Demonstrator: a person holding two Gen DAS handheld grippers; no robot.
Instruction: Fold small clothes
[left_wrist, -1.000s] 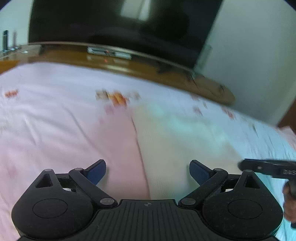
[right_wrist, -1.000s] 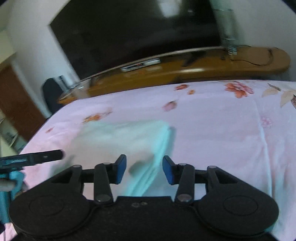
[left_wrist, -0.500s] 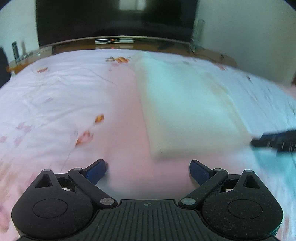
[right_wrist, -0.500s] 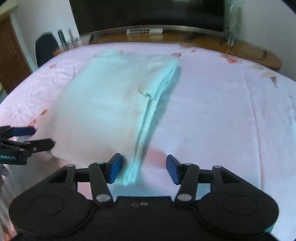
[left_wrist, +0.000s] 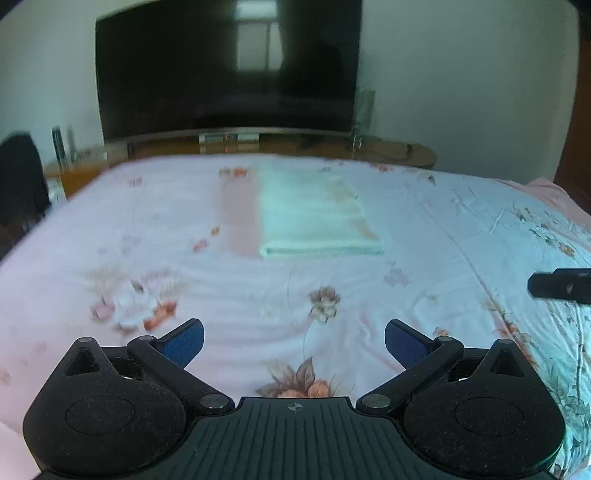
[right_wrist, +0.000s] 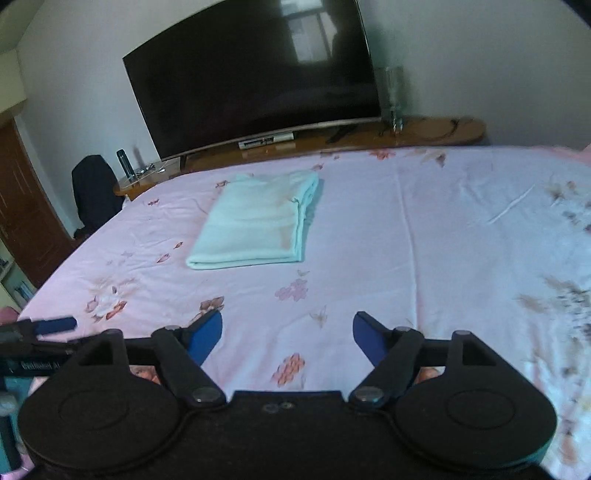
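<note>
A pale mint garment lies folded into a neat rectangle on the far half of the pink floral bed sheet. Both grippers hang well short of it, over bare sheet. My left gripper is wide and its jaws are still opening, with nothing between the blue pads. My right gripper is also opening, with only sheet showing between its pads. Each gripper's tip pokes into the other's view: the right gripper at the right edge, the left gripper at the left edge.
Past the bed's far edge, a large dark TV sits on a low wooden stand. On it are a clear glass and a dark bottle. A dark chair stands at the far left corner.
Both grippers have drawn back and up from the folded garment, which now lies far ahead. The right jaws have spread from around the garment's edge to wide apart.
</note>
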